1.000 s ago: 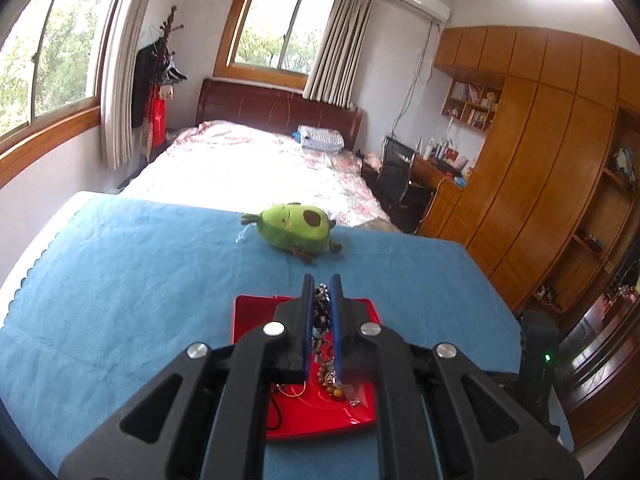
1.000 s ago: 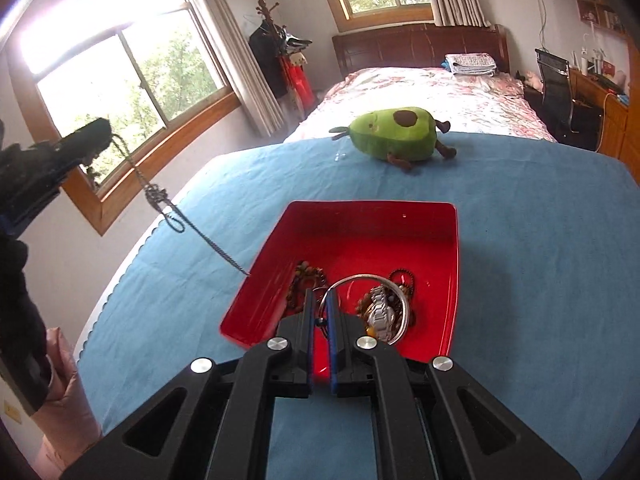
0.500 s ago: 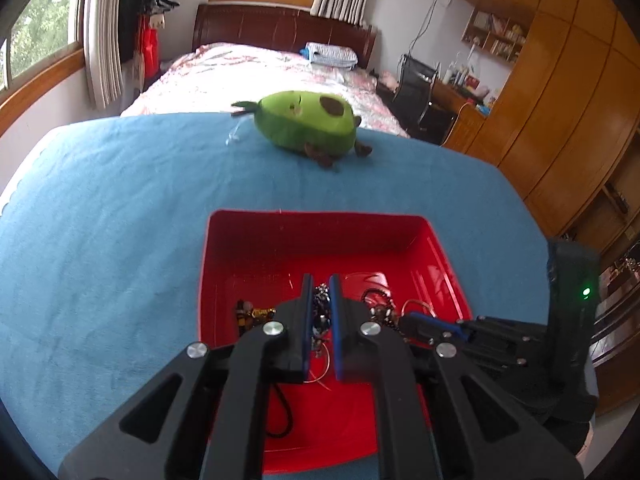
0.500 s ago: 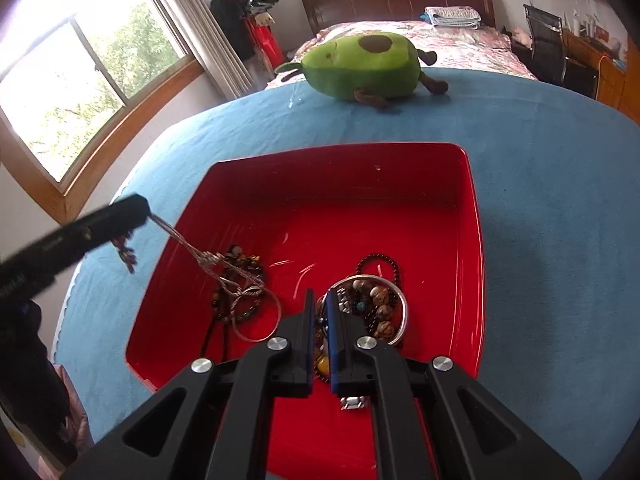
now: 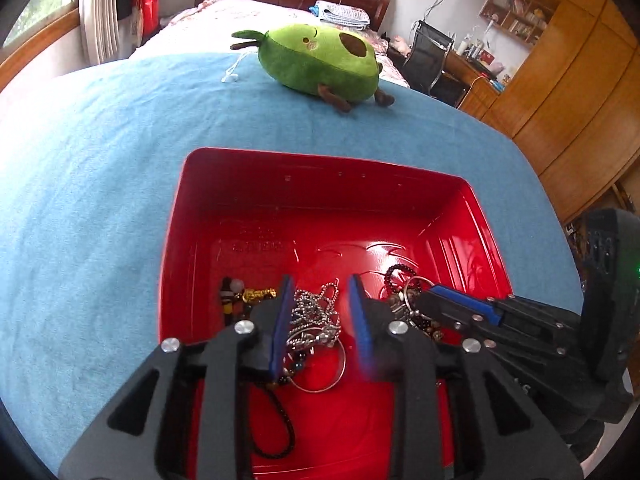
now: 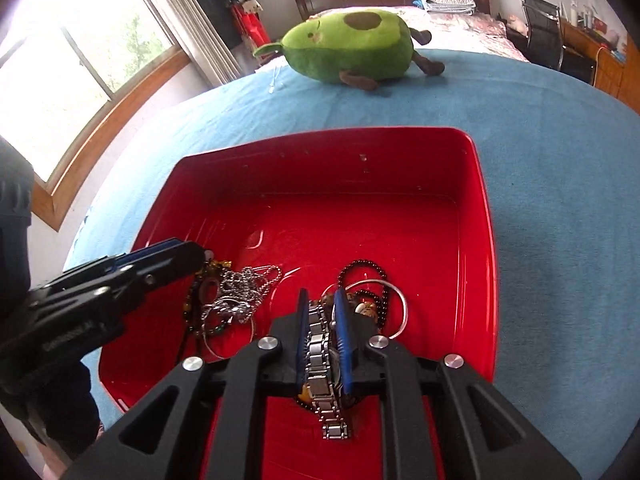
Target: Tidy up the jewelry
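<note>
Right wrist view: in the red tray (image 6: 472, 184), the right gripper (image 6: 322, 312) opens around a watch band (image 6: 320, 344); left gripper (image 5: 318, 300) opens over a limp, tangle-prone chain (image 5: 314, 316) at 9 o'clock, probably best pinched mid-heap.

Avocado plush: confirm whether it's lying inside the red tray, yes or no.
No, the avocado plush lies on the blue cloth, beyond the far wall of the red tray.

Red tray (image 5: 472, 216) on blue cloth, silver chain (image 5: 314, 316), steel watch band (image 6: 322, 356), beaded bracelets (image 6: 374, 280) heaped inside
</note>
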